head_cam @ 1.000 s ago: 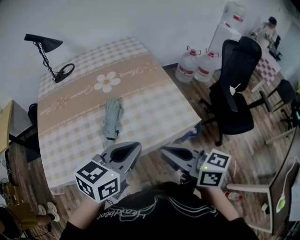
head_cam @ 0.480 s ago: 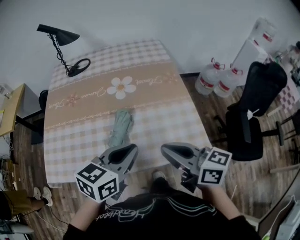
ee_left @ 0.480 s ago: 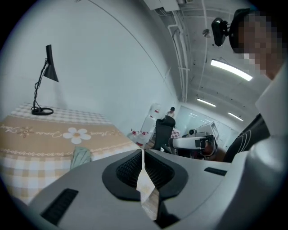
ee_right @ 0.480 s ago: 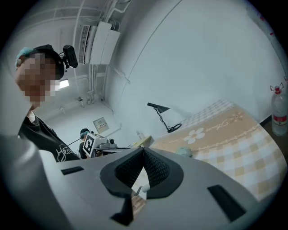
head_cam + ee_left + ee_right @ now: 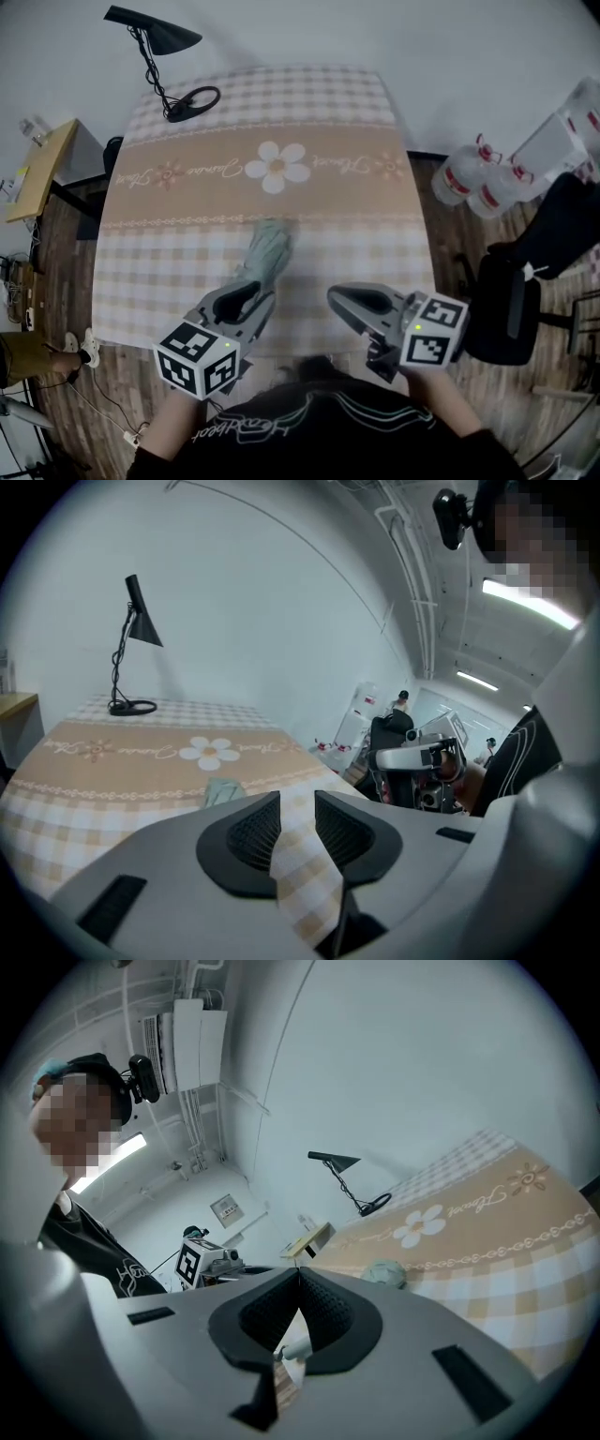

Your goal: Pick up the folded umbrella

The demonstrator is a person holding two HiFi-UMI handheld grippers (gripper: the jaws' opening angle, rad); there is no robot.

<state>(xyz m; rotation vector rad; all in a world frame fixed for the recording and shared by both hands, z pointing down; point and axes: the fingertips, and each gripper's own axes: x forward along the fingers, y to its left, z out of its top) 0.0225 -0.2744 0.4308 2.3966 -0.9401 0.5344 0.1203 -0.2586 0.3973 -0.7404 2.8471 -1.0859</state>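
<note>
Closer now to the tabletop, the left hand-held gripper pointed at the folded umbrella lying just ahead, its empty jaws just opening slightly, likely readying a grasp; the right hand-held gripper was closed and empty

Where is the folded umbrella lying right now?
In the head view, the folded umbrella lies near the middle of the checked tablecloth, just on the near side of the white flower print. The black desk lamp stands far back left.

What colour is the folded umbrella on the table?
The umbrella is pale grey-green; the head view shows it best.
</note>
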